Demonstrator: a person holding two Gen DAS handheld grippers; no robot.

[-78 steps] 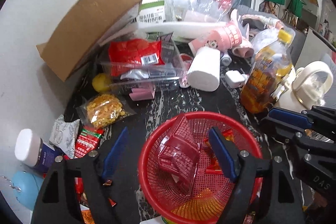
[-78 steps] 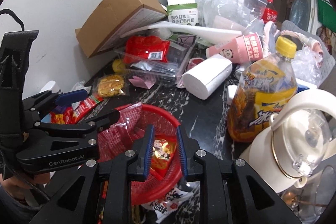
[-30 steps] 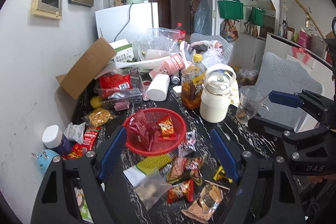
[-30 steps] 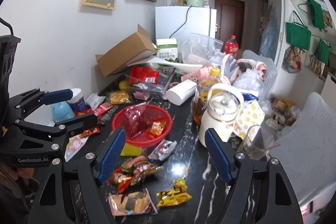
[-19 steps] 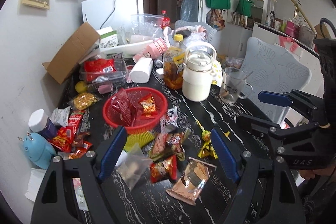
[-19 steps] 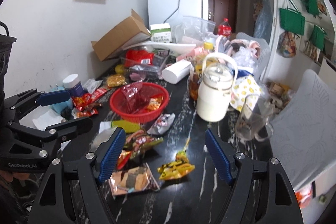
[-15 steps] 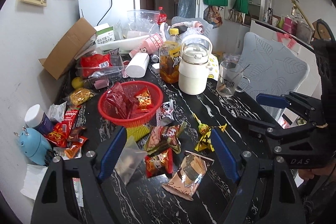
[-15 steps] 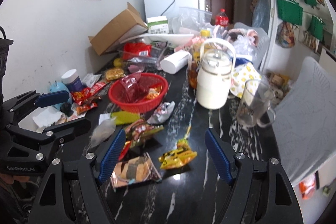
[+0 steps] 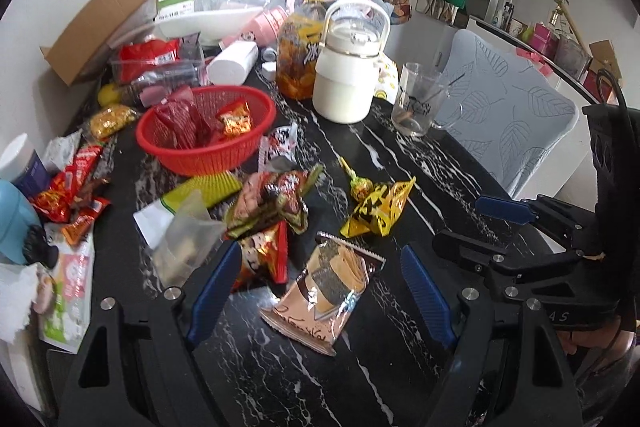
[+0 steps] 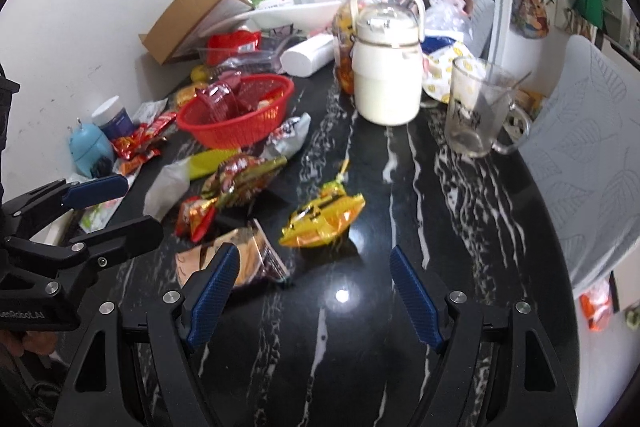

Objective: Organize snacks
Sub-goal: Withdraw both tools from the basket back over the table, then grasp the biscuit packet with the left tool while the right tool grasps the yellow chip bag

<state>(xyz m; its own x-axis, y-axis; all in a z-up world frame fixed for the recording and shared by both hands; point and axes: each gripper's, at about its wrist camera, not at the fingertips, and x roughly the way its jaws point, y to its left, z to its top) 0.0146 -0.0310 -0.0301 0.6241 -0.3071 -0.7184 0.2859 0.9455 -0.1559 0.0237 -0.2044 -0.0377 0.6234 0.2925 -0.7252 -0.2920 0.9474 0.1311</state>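
A red mesh basket [image 9: 188, 163] [image 10: 224, 137] with red snack packs in it stands on the black marbled table [image 9: 440, 163]. Loose snacks lie in front of it: a brown wafer pack [image 9: 324, 293] [image 10: 252, 259], a yellow pack [image 9: 380, 211] [image 10: 324, 217], a red pack [image 9: 266, 255] and green-red packs [image 9: 272, 201]. My left gripper [image 9: 320, 277] is open and hangs just above the brown wafer pack. My right gripper [image 10: 312, 279] is open over bare table, below the yellow pack, its left pad near the wafer pack. Each gripper shows at the edge of the other's view.
A white kettle jug [image 9: 346, 67], an orange drink bottle [image 9: 300, 59], a glass mug [image 10: 476, 107], a cardboard box [image 9: 100, 23] and clutter fill the far end. More wrappers [image 9: 72, 187] and a blue toy [image 9: 12, 223] lie at the left edge. A grey chair [image 9: 508, 123] stands to the right.
Both grippers have pulled back from the basket and sunk toward the table. The loose snacks now fill the near view. Both sets of jaws stayed equally wide.
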